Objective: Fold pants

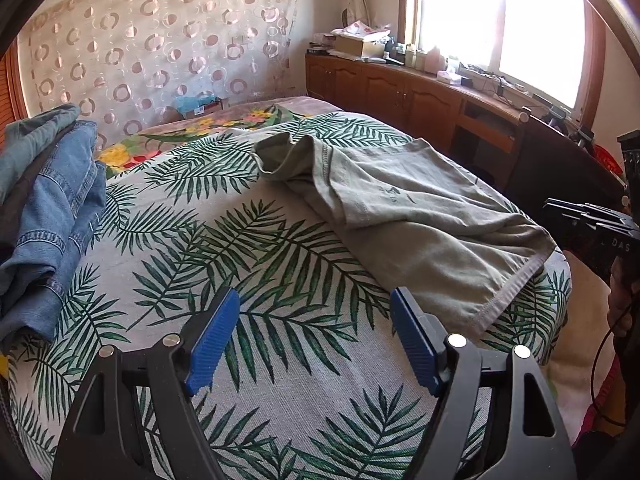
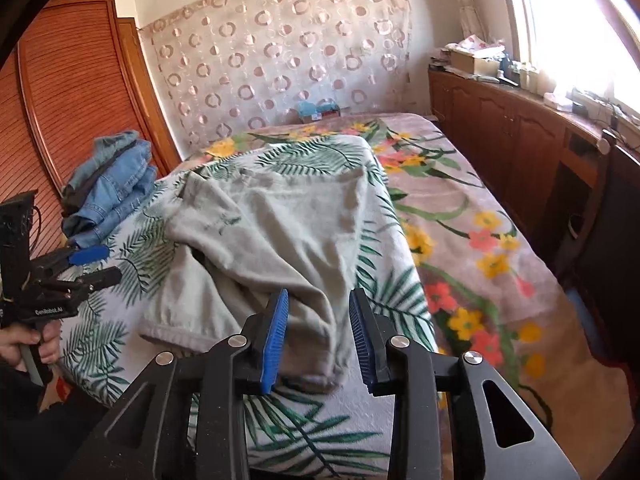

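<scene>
Grey-green pants (image 1: pixel 404 216) lie rumpled on the leaf-print cloth (image 1: pixel 224 248) on the bed; they also show in the right wrist view (image 2: pixel 256 232). My left gripper (image 1: pixel 316 312) is open and empty, above the bare cloth just left of the pants' near hem. My right gripper (image 2: pixel 318 312) is open, its blue pads (image 2: pixel 276 336) either side of a pant leg's near end, not closed on it. The left gripper also shows at the left of the right wrist view (image 2: pixel 90 266), and the right one at the right edge of the left wrist view (image 1: pixel 580 216).
A pile of denim clothes (image 1: pixel 48 216) lies at the cloth's left side, also in the right wrist view (image 2: pixel 112 192). A flowered blanket (image 2: pixel 472 240) covers the bed. A wooden cabinet (image 1: pixel 400 88) with clutter runs under the window. A wooden wardrobe (image 2: pixel 80 92) stands left.
</scene>
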Demonstrator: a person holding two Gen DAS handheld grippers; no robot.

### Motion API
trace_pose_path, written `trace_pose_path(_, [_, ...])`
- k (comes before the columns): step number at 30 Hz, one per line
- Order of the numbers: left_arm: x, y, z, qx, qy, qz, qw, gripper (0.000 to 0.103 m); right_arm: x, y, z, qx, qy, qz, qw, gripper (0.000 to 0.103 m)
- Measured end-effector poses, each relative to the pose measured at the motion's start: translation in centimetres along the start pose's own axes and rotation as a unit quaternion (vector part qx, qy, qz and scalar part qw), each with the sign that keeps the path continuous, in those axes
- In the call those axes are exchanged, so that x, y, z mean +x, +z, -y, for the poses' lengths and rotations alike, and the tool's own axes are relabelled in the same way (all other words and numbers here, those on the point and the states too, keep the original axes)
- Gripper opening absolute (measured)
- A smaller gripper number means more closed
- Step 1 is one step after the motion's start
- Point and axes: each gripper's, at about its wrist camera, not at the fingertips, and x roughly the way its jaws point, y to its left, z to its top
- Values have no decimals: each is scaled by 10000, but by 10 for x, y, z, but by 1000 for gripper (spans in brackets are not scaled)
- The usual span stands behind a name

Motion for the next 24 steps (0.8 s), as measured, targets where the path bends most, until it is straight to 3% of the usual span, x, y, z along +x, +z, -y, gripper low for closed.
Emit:
trace_pose_path(12, [15,18,-6,32,31,34,10000,78,67,40,-54,-667,951,-82,9932,33])
trace_pose_path(24, [23,11,-22,-90,113,-108,9998,78,124,63,-83,-1408,1278,-644,9796,33])
